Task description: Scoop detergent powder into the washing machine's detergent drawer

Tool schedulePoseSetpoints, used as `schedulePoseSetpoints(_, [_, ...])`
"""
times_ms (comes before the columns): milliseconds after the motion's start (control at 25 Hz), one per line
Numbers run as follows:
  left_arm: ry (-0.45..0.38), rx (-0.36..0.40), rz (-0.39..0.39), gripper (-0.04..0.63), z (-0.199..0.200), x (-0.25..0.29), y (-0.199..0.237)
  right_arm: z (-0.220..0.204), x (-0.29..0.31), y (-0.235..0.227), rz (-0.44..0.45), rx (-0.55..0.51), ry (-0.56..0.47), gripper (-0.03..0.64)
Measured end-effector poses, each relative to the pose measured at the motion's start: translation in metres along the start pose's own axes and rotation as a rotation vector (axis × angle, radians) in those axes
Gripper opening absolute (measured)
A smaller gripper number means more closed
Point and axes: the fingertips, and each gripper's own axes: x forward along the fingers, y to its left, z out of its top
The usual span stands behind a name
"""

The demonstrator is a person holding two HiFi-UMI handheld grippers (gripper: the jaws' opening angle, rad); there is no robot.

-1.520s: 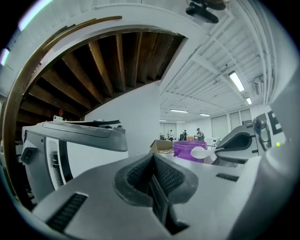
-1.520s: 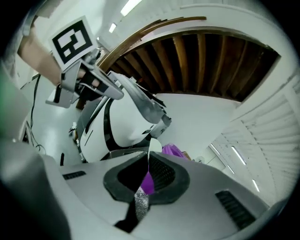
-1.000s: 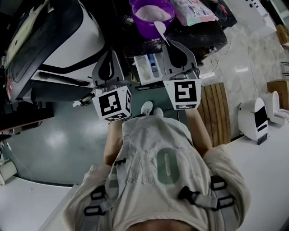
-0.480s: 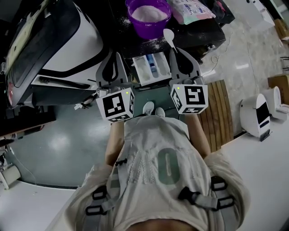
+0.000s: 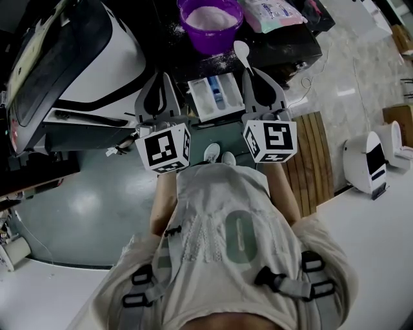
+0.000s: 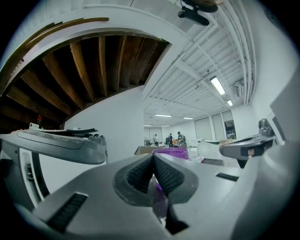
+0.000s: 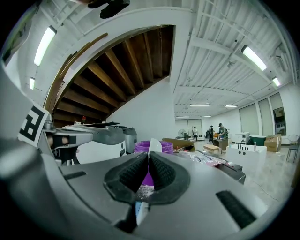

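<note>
Presently my right gripper (image 5: 250, 72) pinches the light, stiff-looking spoon (image 5: 241, 49) by its handle, with the tub (image 5: 213, 40) at eleven o'clock. Left gripper (image 5: 161, 82) — jaws pressed together, empty.

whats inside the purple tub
White detergent powder fills the purple tub most of the way up. The powder covers the tub's bottom, and the frame cuts off its far edge. The white spoon is outside it, in the right gripper.

The drawer (image 5: 216, 95) lies between the left gripper (image 5: 158, 80) and the right gripper (image 5: 250, 72). Behind it stands the bowl (image 5: 210, 22), with a packet (image 5: 271, 14) to its right. The spoon (image 5: 241, 50), between the right gripper's jaws, reaches toward the bowl. The washing machine (image 5: 77, 64) is at the left.
</note>
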Motion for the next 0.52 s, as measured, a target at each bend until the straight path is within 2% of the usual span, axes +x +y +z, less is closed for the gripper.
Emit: schedulePoseSetpoints(520, [0.002, 0.004, 0.000, 0.020, -0.0014, 0.0037, 0.0004, -0.0076, 0.0016, -0.0016, 0.007, -0.006, 0.022, 0.011])
